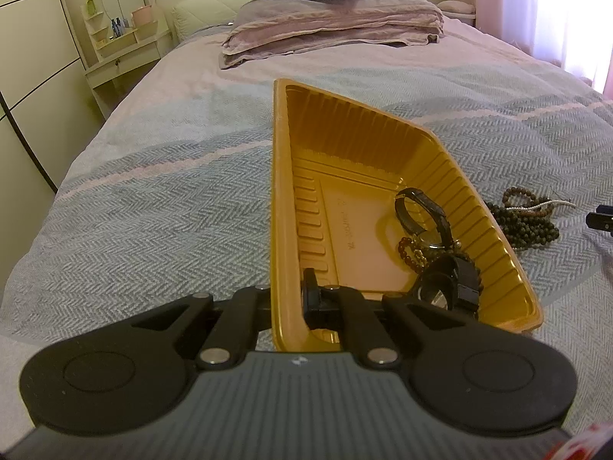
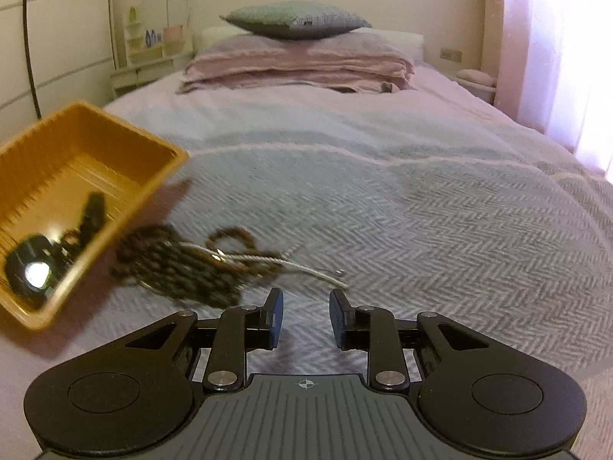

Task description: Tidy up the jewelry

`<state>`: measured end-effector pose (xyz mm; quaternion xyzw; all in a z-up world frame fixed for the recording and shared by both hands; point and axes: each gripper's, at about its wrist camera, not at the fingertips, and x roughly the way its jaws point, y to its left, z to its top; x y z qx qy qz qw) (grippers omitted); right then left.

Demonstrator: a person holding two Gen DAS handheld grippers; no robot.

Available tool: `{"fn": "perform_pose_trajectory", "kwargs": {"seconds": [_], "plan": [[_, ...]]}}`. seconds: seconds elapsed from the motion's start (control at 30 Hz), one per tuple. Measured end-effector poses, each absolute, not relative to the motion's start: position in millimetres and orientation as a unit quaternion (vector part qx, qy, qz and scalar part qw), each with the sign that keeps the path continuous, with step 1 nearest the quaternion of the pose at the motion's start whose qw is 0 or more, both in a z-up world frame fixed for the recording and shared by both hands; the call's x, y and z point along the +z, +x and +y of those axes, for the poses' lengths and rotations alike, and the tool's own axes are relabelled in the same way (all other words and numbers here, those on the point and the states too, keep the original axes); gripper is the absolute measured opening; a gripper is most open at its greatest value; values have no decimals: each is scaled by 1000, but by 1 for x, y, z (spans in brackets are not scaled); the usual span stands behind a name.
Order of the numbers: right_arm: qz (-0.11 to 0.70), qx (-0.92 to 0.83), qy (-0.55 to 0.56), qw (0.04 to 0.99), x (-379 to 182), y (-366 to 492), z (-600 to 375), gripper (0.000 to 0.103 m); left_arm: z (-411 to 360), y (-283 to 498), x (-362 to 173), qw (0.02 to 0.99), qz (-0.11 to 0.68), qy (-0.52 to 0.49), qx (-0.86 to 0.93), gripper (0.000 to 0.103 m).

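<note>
On the bed (image 1: 153,199), spread with a grey herringbone blanket, a yellow plastic tray (image 1: 281,207) sits tilted, its near left wall pinched between the closed left tongs (image 1: 291,299), one finger inside the tray and one outside. Inside the tray, toward its near right corner, lie a black watch (image 1: 448,287), a dark strap loop (image 1: 419,211) and a short string of reddish beads (image 1: 408,251), all bunched together and touching. Just right of the tray, on the blanket, rests a heap of dark bead strings (image 1: 532,218) with a pale cord (image 1: 555,203) running through it. Seen from the right wrist, that same heap (image 2: 180,264) lies beside the tray (image 2: 126,142), close in front of and a little left of the right tongs (image 2: 306,318), and the cord (image 2: 306,268) trails out to the right. The right tongs stand partly open and hold nothing, with only blanket showing between the fingers; they hang just above the bed (image 2: 421,211) and do not touch the beads. At the far end of the bed sit folded pink bedding (image 2: 299,65) and a grey-green pillow (image 2: 295,21) on top.
</note>
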<state>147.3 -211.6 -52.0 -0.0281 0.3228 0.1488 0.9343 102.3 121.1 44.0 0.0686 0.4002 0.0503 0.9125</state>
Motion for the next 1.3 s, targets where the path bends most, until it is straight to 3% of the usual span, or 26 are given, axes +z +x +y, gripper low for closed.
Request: {"fn": "perform_pose_trajectory", "kwargs": {"seconds": [0.23,0.53,0.57,0.63,0.8,1.3], "plan": [[322,155,-104,928,-65,176,-212,27,120,101,44,914,397,65,56,4],[312,208,-290,880,-86,197,-180,26,120,102,44,913,399,67,56,4],[310,211,-305,875,-89,199,-177,25,120,102,44,913,399,67,56,4],[309,215,-320,869,-90,202,-174,10,120,102,44,913,399,66,56,4],[302,216,-360,856,-96,197,-167,2,120,102,44,913,400,65,55,4],[149,111,-332,925,14,159,-197,2,120,102,43,913,400,66,55,4]]}}
